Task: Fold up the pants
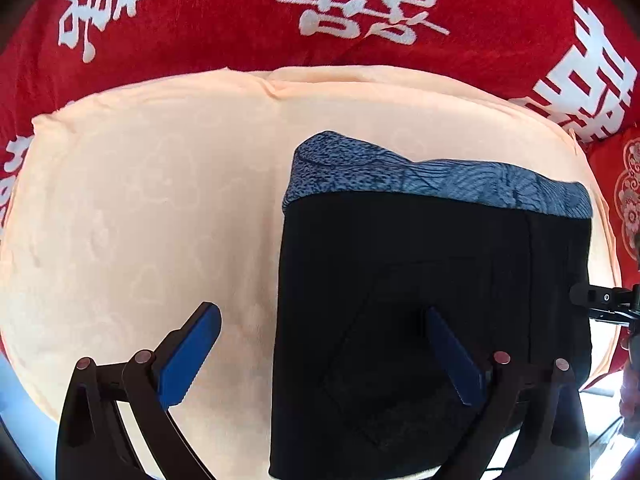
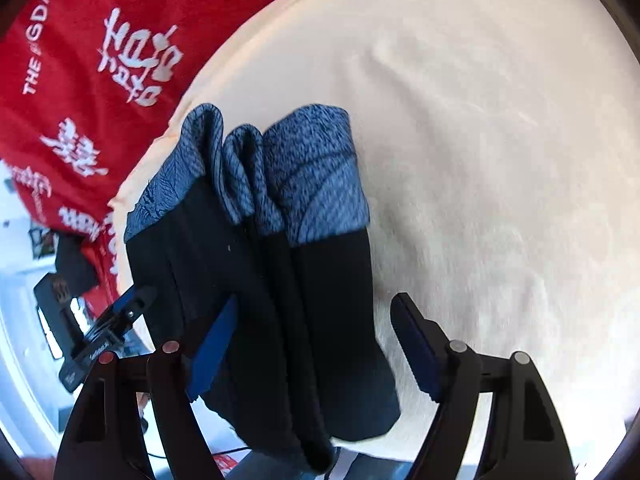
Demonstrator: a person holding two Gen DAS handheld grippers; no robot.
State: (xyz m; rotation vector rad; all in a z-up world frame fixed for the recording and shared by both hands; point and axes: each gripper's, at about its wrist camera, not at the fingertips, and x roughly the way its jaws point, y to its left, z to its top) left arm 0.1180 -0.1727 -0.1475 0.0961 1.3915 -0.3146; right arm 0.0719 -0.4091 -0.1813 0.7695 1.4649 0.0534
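The pants (image 1: 432, 300) are black with a blue patterned band (image 1: 436, 180) at the far end. They lie folded into a compact stack on a peach cloth (image 1: 140, 208). My left gripper (image 1: 324, 320) is open above the stack's left edge, one finger over the cloth, one over the black fabric. In the right wrist view the folded pants (image 2: 280, 300) show several layers with blue cuffs (image 2: 312, 176). My right gripper (image 2: 316, 312) is open around the near end of the stack, holding nothing. The other gripper's tip (image 2: 132, 304) shows at the left.
A red blanket with white characters (image 1: 240, 20) lies behind the peach cloth and also shows in the right wrist view (image 2: 100, 60). The right gripper's black body (image 1: 604, 300) shows at the right edge. Floor and clutter (image 2: 52, 300) lie beyond the cloth's left edge.
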